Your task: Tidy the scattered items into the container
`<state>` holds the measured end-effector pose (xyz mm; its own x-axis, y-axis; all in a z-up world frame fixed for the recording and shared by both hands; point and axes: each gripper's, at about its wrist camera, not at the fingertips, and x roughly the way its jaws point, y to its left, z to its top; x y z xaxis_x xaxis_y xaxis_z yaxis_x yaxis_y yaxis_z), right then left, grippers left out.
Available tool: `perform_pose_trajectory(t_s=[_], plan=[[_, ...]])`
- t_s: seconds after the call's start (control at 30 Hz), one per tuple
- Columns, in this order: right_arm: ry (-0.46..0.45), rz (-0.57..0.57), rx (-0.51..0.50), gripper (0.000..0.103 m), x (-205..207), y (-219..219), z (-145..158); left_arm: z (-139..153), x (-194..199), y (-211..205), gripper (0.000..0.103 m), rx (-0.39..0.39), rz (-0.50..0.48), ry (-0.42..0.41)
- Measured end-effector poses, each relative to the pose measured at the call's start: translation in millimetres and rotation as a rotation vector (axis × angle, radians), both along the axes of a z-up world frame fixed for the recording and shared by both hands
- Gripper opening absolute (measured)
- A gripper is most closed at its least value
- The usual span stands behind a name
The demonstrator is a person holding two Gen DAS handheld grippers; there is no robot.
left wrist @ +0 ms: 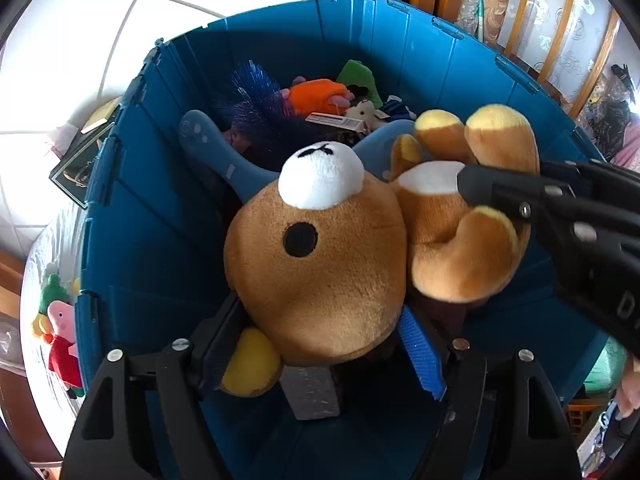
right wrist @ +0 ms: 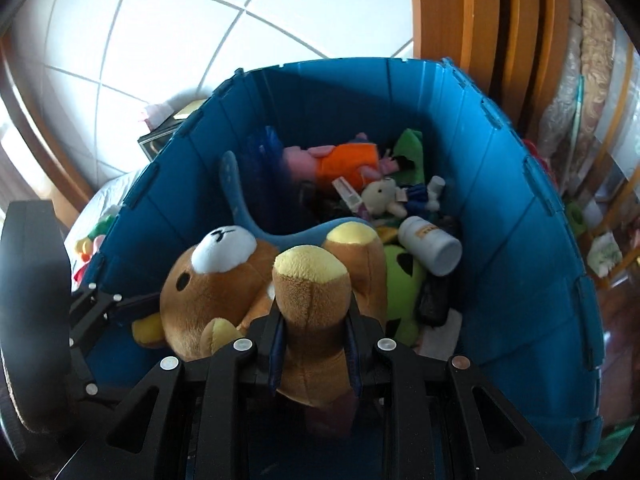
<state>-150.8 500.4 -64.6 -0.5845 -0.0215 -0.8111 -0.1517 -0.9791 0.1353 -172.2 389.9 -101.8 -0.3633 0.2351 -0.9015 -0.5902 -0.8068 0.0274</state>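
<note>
Left wrist view, left to right: a pig plush in a red dress point(left wrist: 62, 344) lies on white bedding outside the blue container point(left wrist: 132, 240). Inside the bin, a blue long-necked plush point(left wrist: 208, 148), a blue bristly toy point(left wrist: 256, 92), an orange-clad plush point(left wrist: 316, 96) and a white barcode label point(left wrist: 336, 120), whose print is too small to read, lie at the far end. The brown teddy bear point(left wrist: 320, 272) hangs over the bin interior, head towards the camera. The left hand-held gripper point(left wrist: 320, 344) stands wide about the bear's head; its jaws flank the head, and whether the pads press on it cannot be told. The right hand-held gripper point(left wrist: 472, 188) enters from the right at the bear's body; the raised letter "D" shows on its black casing.

Right wrist view, left to right: the left tool point(right wrist: 116, 304) reaches the bear point(right wrist: 224, 292) at its head. The right tool point(right wrist: 316, 344) is narrowly closed on one leg of the bear. Beyond lie a green plush point(right wrist: 400, 280), a small cream plush point(right wrist: 384, 196) and a white bottle point(right wrist: 432, 244) with an orange label, its writing illegible.
</note>
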Motion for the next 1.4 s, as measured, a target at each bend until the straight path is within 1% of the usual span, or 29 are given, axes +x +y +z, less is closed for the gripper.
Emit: perform_pose_trajectory(t_s=[0.1,0.23,0.33,0.43,0.47,0.5,0.73,0.77,0.83,0.9,0.97,1.07,1.13,1.2,1.27,1.3,1.33,1.37,1.4], plan=[[-0.017,-0.02,0.01,0.024,-2.6,4.1,-4.5,2.4,7.4,2.5,0.078,0.001,-0.017,-0.001],[-0.106,-0.02,0.088,0.025,-7.5,4.0,-21.7,2.2,16.2,3.4,0.078,-0.001,-0.033,0.011],[-0.146,-0.013,0.075,0.025,-4.7,5.2,-30.9,1.7,18.2,-0.1,0.078,-0.011,-0.029,0.032],[-0.145,-0.015,0.068,0.033,2.5,0.6,-29.7,3.0,19.3,-6.3,0.078,-0.002,-0.013,0.047],[-0.147,-0.017,0.074,0.038,5.0,-2.0,-29.1,4.5,20.8,-8.6,0.078,0.003,-0.01,0.051],[-0.144,-0.018,0.077,0.04,7.9,-4.4,-28.1,6.0,22.5,-10.6,0.078,0.009,-0.013,0.054],[-0.122,-0.03,0.069,0.04,23.4,-15.9,-23.3,15.4,40.6,-26.7,0.082,0.037,-0.023,0.096],[-0.119,-0.033,0.065,0.042,25.8,-17.2,-22.3,16.8,43.2,-29.2,0.083,0.04,-0.024,0.102],[-0.101,-0.042,0.062,0.05,31.6,-19.5,-17.5,21.6,49.4,-34.8,0.085,0.046,-0.033,0.124],[-0.083,-0.05,0.069,0.063,36.9,-22.3,-13.0,26.3,54.3,-41.3,0.089,0.059,-0.032,0.139],[-0.066,-0.056,0.074,0.065,42.8,-24.6,-7.9,30.1,57.7,-47.5,0.09,0.074,-0.03,0.142],[-0.043,-0.073,0.084,0.066,53.1,-27.2,-1.0,35.3,63.8,-57.5,0.09,0.098,-0.029,0.143],[-0.025,-0.078,0.095,0.069,60.8,-30.7,3.3,40.0,69.4,-64.9,0.09,0.117,-0.025,0.155],[-0.003,-0.076,0.105,0.079,69.3,-37.1,9.2,46.8,75.9,-74.1,0.09,0.137,-0.019,0.176],[0.024,-0.067,0.121,0.082,77.9,-45.7,17.9,54.6,82.4,-83.6,0.09,0.153,-0.009,0.202],[0.041,-0.064,0.127,0.082,82.8,-50.6,23.5,59.5,86.1,-89.5,0.091,0.164,-0.004,0.215],[0.056,-0.063,0.129,0.083,87.3,-54.5,28.5,64.0,89.8,-94.9,0.097,0.176,0.002,0.227],[0.071,-0.061,0.129,0.086,92.0,-58.5,33.9,69.0,93.6,-101.7,0.101,0.189,0.012,0.242],[0.085,-0.058,0.129,0.09,96.6,-62.1,39.3,74.1,97.7,-109.2,0.103,0.205,0.023,0.261]])
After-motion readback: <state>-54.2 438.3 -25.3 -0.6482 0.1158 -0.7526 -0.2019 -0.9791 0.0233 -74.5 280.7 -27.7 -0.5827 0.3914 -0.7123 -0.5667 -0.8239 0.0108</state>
